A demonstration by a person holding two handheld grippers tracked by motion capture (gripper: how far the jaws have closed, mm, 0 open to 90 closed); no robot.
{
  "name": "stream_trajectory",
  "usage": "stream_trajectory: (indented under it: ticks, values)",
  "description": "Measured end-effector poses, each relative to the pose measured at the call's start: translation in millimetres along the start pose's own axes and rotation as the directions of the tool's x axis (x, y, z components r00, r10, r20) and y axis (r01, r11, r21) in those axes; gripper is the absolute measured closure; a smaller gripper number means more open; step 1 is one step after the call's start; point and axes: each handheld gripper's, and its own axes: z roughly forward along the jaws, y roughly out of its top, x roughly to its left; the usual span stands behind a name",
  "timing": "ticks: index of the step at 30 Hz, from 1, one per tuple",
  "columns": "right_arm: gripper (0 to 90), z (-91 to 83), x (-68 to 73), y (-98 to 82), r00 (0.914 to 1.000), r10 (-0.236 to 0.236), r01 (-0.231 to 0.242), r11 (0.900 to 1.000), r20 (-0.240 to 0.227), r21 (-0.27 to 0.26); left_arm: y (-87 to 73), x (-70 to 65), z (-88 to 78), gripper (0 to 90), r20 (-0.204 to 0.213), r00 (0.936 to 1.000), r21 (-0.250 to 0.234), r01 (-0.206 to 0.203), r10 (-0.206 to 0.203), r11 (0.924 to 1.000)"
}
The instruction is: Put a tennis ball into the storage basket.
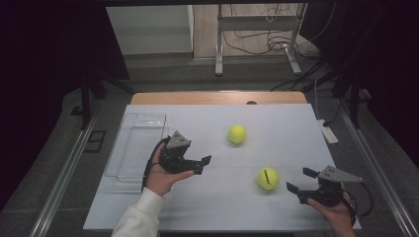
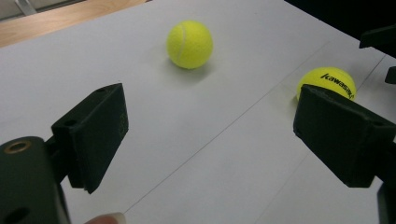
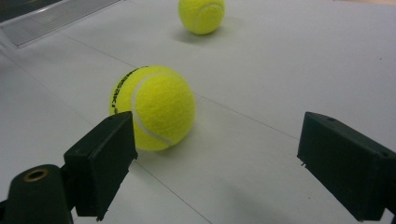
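Two yellow tennis balls lie on the white table sheet [image 1: 217, 197]. The far ball [image 1: 237, 134] [image 2: 189, 44] [image 3: 201, 15] sits mid-table. The near ball [image 1: 268, 178] [image 2: 327, 82] [image 3: 152, 108] carries black lettering. My left gripper [image 1: 203, 165] [image 2: 210, 135] is open and empty, held left of both balls and pointing right. My right gripper [image 1: 300, 179] [image 3: 215, 168] is open and empty, just right of the near ball, which lies ahead of its left jaw.
A clear plastic tray [image 1: 137, 143] rests at the table's left side, beside the left hand. A wooden table edge [image 1: 217, 98] shows at the back. Floor rails, a metal stand [image 1: 257, 39] and cables lie beyond the table.
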Motion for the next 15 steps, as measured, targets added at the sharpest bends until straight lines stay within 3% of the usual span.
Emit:
stream_trajectory:
  ticks: [15]
  values:
    - [11.7,0.1,-0.9,-0.5,1.0,0.002,-0.002,1.0,-0.001,0.0,11.5,-4.1,13.0,11.3,0.011,0.9998,0.018,-0.019,0.019,0.9997]
